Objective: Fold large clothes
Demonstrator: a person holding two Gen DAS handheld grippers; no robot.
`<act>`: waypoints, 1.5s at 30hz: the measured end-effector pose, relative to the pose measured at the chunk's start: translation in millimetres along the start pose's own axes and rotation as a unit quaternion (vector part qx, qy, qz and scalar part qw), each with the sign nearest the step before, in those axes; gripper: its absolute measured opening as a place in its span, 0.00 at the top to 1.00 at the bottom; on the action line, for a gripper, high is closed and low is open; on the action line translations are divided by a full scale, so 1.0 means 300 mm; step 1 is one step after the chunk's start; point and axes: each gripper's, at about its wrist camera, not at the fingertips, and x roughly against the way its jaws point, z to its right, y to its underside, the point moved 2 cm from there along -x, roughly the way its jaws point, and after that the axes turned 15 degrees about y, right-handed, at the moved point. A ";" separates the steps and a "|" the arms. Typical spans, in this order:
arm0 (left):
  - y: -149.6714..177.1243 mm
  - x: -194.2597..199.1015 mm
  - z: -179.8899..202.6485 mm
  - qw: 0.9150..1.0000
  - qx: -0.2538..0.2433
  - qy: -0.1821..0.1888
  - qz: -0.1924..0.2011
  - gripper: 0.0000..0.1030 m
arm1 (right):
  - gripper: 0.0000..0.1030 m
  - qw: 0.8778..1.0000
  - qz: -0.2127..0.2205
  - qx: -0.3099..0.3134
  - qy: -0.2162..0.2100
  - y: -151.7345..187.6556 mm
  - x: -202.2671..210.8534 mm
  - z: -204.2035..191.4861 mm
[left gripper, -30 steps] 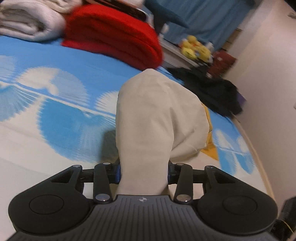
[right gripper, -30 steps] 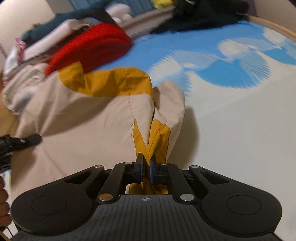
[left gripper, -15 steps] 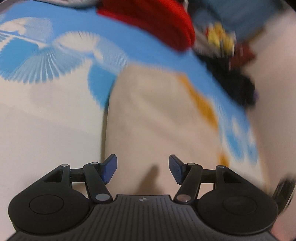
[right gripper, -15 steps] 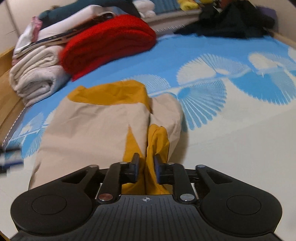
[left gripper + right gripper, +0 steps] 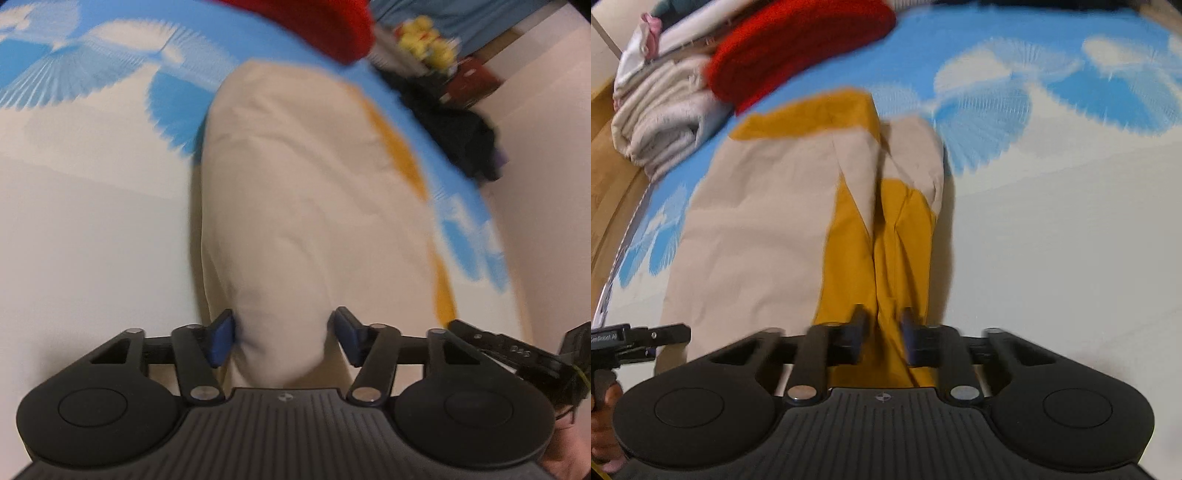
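Beige-and-mustard garment (image 5: 768, 221) lying folded on the bed (image 5: 1052, 240), long axis running straight away from both sets of fingers toward the red knit (image 5: 798, 48). Left gripper (image 5: 282, 338) just eased narrower, still released around a beige fold; right gripper (image 5: 882, 338) likewise just narrowed, loose about the mustard edge.

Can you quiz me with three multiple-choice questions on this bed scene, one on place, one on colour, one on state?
1. Where does the red knit pile lie relative to the beige and mustard jacket?
A. beyond it
B. under it
C. on the floor

2. What colours is the bedsheet?
A. green, grey
B. blue, white
C. plain black

3. How does the left gripper stand?
A. out of view
B. clamped shut
C. open around beige fabric

A: the pile sits past the jacket's far edge. B: blue fan shapes on white. C: a gap shows beside one of the blue fingers.
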 end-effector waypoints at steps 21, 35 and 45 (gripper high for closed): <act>0.083 -0.048 -0.050 0.996 0.073 0.036 -0.028 0.48 | 0.61 0.998 -0.017 0.054 0.011 0.048 0.019 -0.006; 0.117 -0.022 -0.016 0.993 0.003 -0.058 -0.102 0.27 | 0.64 0.994 -0.027 0.084 0.068 0.074 0.002 0.054; 0.261 0.296 0.341 0.964 -0.174 -0.186 0.076 0.10 | 0.20 0.915 0.292 0.195 0.197 0.148 0.418 0.000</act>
